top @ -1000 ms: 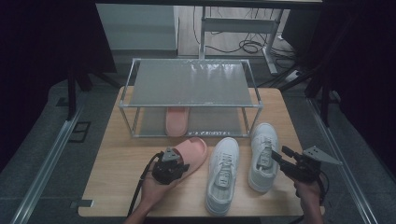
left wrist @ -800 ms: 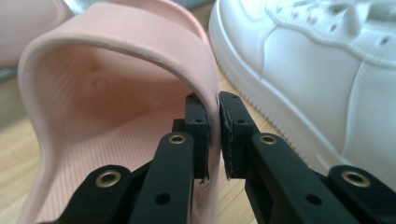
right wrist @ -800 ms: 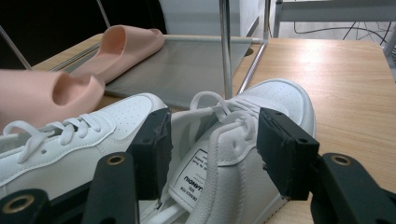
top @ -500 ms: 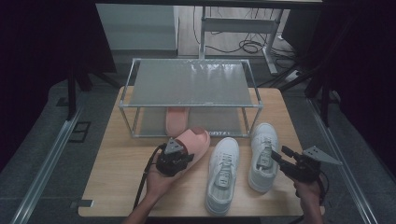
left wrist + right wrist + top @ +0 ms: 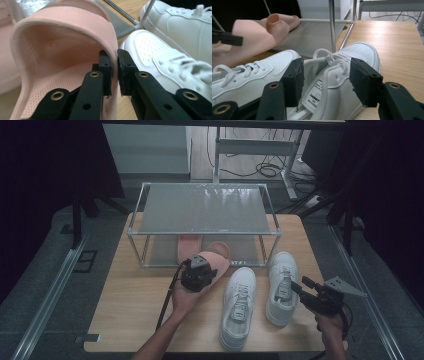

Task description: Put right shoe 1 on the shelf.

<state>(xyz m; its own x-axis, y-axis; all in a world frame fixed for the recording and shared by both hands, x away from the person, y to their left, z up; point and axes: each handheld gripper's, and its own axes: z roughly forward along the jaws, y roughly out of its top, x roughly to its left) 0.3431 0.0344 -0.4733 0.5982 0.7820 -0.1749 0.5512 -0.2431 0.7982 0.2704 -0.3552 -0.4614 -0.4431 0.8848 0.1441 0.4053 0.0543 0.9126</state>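
— While the left tongs (image 5: pixel 114 72) pinch the pink slide sandal's (image 5: pixel 62 50) strap, where does the sandal sit?
— Lifted off the worktop (image 5: pixel 135 305), just before the wire shoe rack (image 5: pixel 205 210).
— And the right tongs (image 5: pixel 325 80)?
— Wide open, gripping nothing, around the right white sneaker's (image 5: pixel 342 82) heel; the second sandal (image 5: pixel 189 246) lies under the rack.

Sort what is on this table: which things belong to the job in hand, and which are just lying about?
In the job:
- pink slipper, pinched by the left gripper
- second pink slipper, on the rack's lower shelf
- shoe rack

Lying about for now:
- two white sneakers, one beneath the open right gripper
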